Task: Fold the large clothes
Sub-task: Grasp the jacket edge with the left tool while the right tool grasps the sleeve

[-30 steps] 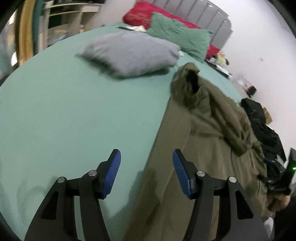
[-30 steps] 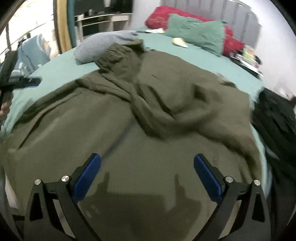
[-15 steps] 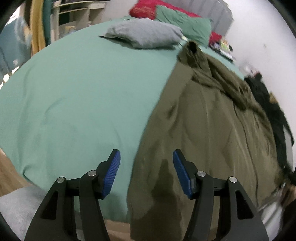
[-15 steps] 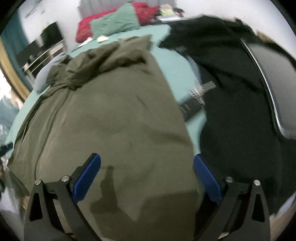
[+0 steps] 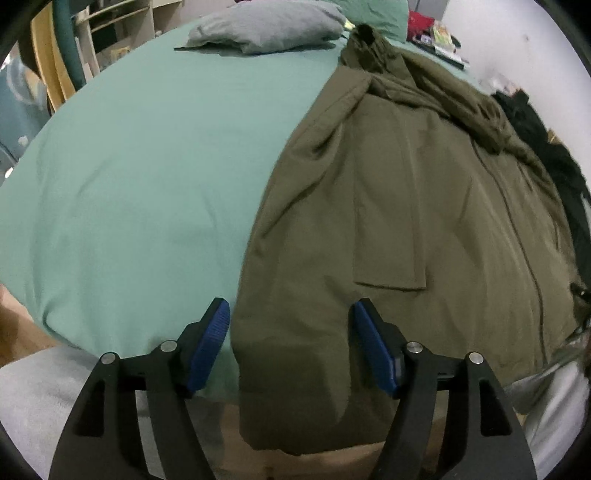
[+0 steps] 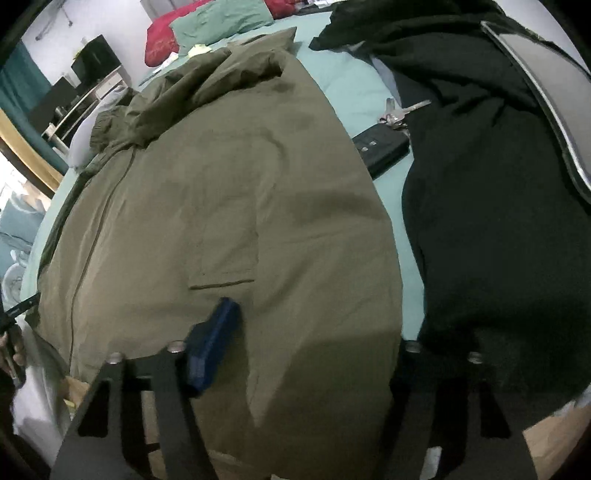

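The olive coat (image 5: 406, 206) lies flat on the bed (image 5: 140, 177), its length running away toward the pillows, hem hanging over the near edge. The left tool (image 5: 290, 339) hangs open over the hem's left corner; the right tool (image 6: 306, 354), also open, straddles the right corner, beside a black garment (image 6: 491, 206).

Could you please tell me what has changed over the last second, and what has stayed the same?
Both grippers drew back from over the olive jacket to its hem at the bed's foot edge. The left gripper now straddles the hem's left corner, the right gripper the right corner. Jaws stayed open; nothing is gripped. The jacket, grey pillow and black clothes stayed put.
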